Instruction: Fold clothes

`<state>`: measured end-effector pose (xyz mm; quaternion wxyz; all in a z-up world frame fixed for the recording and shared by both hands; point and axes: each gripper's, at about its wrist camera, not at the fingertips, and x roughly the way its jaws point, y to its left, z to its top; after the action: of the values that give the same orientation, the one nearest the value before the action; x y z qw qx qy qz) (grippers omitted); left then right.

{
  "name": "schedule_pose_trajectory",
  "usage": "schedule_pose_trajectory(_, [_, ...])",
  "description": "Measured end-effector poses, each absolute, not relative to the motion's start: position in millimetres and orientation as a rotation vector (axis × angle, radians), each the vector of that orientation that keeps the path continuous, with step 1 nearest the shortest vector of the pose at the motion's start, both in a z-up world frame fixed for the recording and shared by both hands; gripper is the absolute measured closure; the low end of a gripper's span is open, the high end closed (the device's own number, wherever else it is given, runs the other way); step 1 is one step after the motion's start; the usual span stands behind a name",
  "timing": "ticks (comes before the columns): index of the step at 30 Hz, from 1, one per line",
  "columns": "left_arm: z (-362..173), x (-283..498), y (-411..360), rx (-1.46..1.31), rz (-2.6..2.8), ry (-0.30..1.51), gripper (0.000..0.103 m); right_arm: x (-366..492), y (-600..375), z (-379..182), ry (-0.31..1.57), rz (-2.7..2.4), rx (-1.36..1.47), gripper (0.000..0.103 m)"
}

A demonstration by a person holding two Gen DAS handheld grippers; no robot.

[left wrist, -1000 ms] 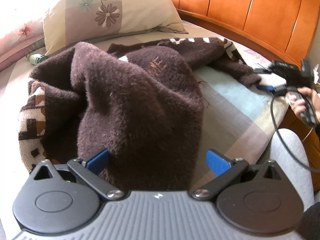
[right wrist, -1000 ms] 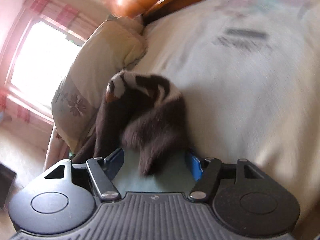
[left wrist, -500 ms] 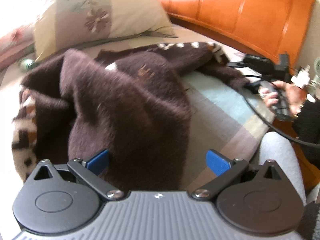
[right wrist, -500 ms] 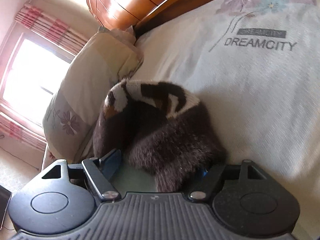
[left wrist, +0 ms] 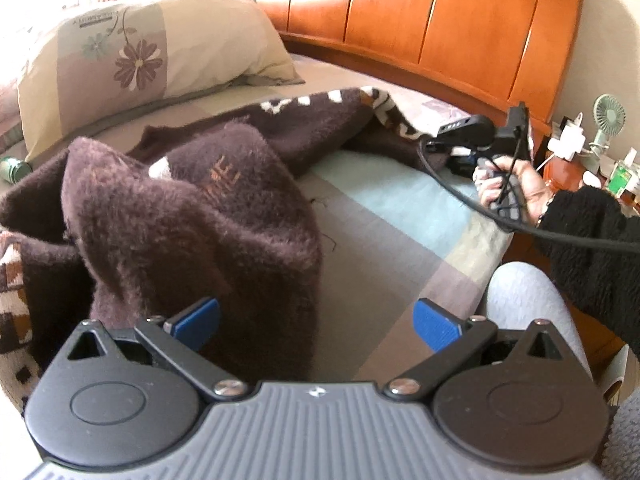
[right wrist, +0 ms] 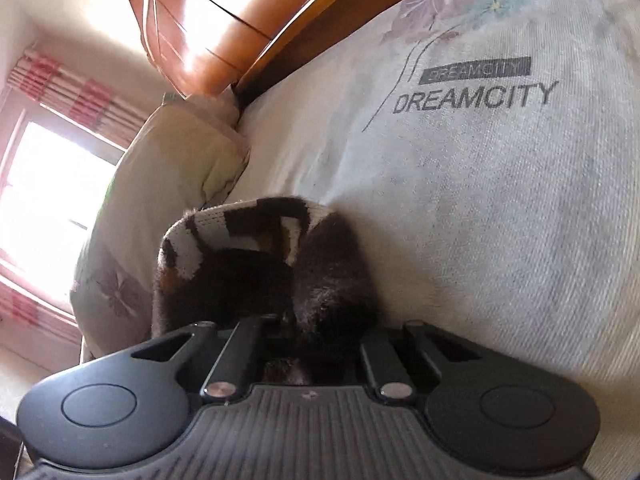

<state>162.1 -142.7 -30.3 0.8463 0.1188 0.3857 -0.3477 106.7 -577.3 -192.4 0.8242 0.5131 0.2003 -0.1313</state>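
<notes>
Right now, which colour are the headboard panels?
Glossy orange-brown wood; the headboard shows best in the left wrist view.

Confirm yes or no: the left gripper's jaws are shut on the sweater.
No, the left gripper stands open, its blue pads wide apart around the brown sweater.

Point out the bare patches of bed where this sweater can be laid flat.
Free: striped bedspread between the brown sweater and the right gripper; also the DREAMCITY sheet right of the sweater's cuff. Crowded: near the pillow.

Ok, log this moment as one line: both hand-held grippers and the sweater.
left hand-held gripper: open, sweater between its jaws | right hand-held gripper: just closed, shut on sweater edge | sweater: bunched on bed, unfolded
</notes>
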Motion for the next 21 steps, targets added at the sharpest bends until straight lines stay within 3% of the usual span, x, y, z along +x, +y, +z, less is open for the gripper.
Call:
schedule_pose_trajectory(8, [-27.2, 171.1, -144.9, 0.26, -0.719, 0.811, 0.001, 129.6, -609.9, -144.1, 0.542, -0.347, 0.837, 0.093])
schedule_pose_trajectory(21, [-23.2, 187.0, -152.2, 0.282, -0.713, 0.808, 0.001, 171.4, -680.9, -88.0, 0.546, -0.562, 0.612, 0.094])
